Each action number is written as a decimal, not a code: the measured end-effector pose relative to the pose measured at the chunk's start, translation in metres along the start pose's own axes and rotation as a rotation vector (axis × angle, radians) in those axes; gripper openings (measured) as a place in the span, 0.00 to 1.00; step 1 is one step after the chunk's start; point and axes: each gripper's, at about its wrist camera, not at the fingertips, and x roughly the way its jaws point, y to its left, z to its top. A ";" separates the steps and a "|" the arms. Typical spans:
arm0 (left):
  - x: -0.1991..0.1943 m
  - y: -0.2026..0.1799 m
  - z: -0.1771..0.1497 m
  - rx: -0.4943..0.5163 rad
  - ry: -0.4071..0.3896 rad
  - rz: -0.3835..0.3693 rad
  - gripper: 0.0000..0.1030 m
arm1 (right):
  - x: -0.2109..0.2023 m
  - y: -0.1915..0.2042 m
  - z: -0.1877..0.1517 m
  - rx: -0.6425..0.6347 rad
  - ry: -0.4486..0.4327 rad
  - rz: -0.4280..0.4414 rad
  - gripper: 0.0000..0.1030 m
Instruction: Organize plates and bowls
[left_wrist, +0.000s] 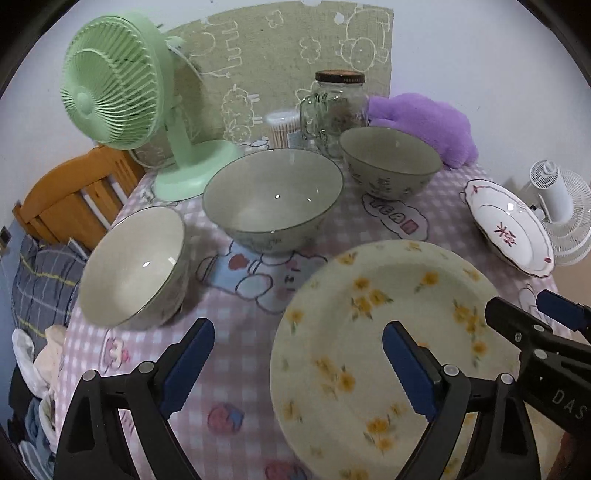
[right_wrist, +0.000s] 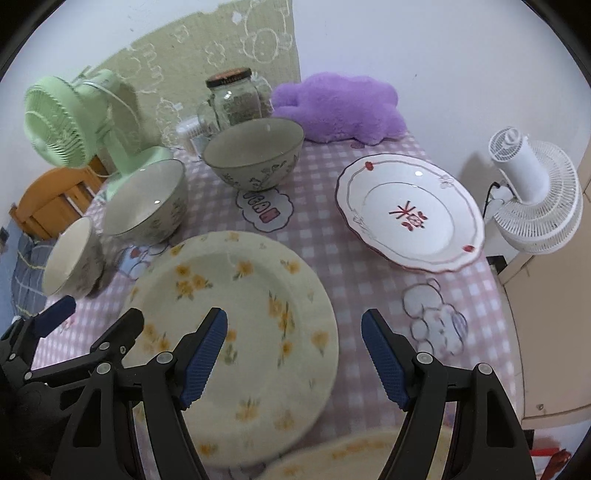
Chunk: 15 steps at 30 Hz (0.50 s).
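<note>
Two hand-held grippers hover over a desk (right_wrist: 321, 173) laid out for sorting, neither holding anything. The left hand-held gripper (left_wrist: 298, 363) stands wide open, one finger over the yellow plate (left_wrist: 391, 332) and the other over bare cloth; the right hand-held gripper (right_wrist: 294, 360) is also open, straddling that plate's right rim. Side by side and angled down, they look set to start with this nearest plate. A white plate (right_wrist: 410, 210) lies apart to the right, and a third plate's rim (right_wrist: 354, 454) shows at the near edge. Three bowls (left_wrist: 273, 195), (left_wrist: 133, 266), (left_wrist: 389, 160) sit separately, unstacked and empty. Behind them a lidded jar (left_wrist: 341, 103) appears to hold dark contents. Nothing is stacked yet.
</note>
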 end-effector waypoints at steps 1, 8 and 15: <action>0.005 0.000 0.001 -0.003 0.006 -0.002 0.90 | 0.006 0.000 0.002 0.001 0.003 -0.006 0.76; 0.036 -0.004 -0.005 0.004 0.079 -0.026 0.81 | 0.040 -0.001 0.002 -0.024 0.049 -0.021 0.76; 0.045 -0.010 -0.012 0.015 0.109 -0.069 0.76 | 0.057 0.000 0.001 -0.026 0.100 0.001 0.68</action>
